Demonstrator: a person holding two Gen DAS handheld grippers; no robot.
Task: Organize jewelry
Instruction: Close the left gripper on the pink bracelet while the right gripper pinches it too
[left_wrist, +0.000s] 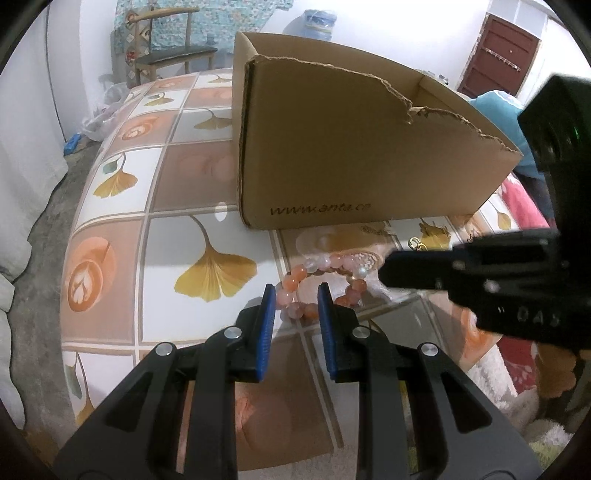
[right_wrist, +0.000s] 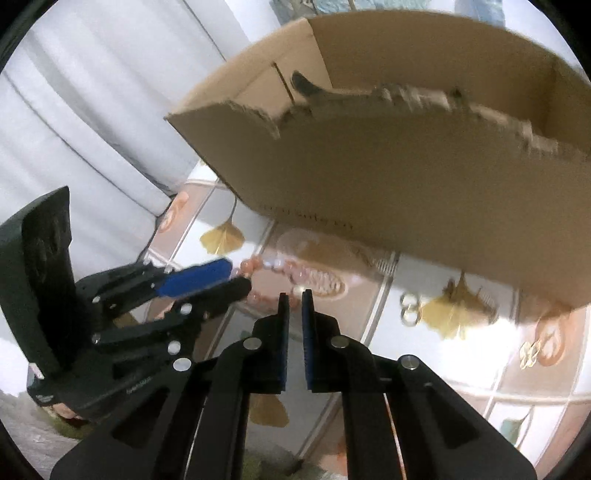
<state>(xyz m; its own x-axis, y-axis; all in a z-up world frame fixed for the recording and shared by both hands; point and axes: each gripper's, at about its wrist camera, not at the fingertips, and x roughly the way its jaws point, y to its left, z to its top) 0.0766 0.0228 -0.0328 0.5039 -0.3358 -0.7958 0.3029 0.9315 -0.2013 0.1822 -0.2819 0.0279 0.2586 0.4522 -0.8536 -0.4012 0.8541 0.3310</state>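
Observation:
A bracelet (left_wrist: 325, 263) of pink and orange beads lies on the tablecloth just in front of the cardboard box (left_wrist: 351, 147). My left gripper (left_wrist: 297, 293) has its blue pads against the near arc of the bracelet, with beads filling the gap. In the right wrist view the right gripper (right_wrist: 294, 295) stands nearly closed, a pale bead of the bracelet (right_wrist: 245, 265) pinched between its tips. The left gripper (right_wrist: 236, 275) reaches in from the left there. The right gripper (left_wrist: 386, 267) comes in from the right and touches the bracelet's far side.
The box (right_wrist: 406, 192) is open-topped with a torn front edge. Small gold pieces lie on the cloth: one pair (right_wrist: 410, 308), another (right_wrist: 530, 352), and one (left_wrist: 417, 242) by the box. The table (left_wrist: 122, 258) drops away at the left. A chair (left_wrist: 173, 55) stands behind.

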